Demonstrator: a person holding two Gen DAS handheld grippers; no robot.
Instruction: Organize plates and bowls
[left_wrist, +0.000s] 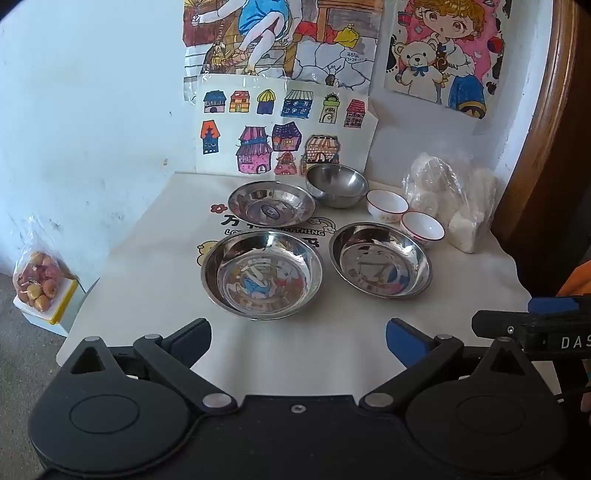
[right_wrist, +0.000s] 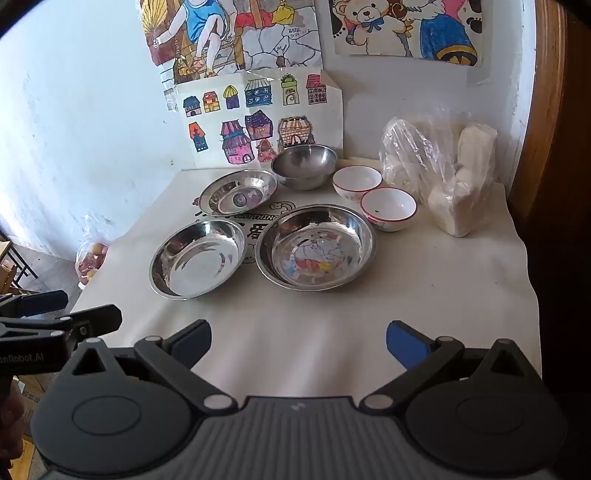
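Lighting as I saw it: bright, even daylight; soft shadows on my table (left_wrist: 295, 350); glare on the steel plates (right_wrist: 316, 251); fisheye bending and dark vignette at edges; focus sharp.

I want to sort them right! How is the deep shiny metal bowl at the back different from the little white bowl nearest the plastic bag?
The metal bowl is shiny grey steel; the white bowl is white with a red rim line. The metal bowl looks wider and deeper, and the white bowl smaller. The metal bowl sits at the back by the house drawing; the white bowl sits nearer, beside the plastic bag. Both stand upright and look empty.
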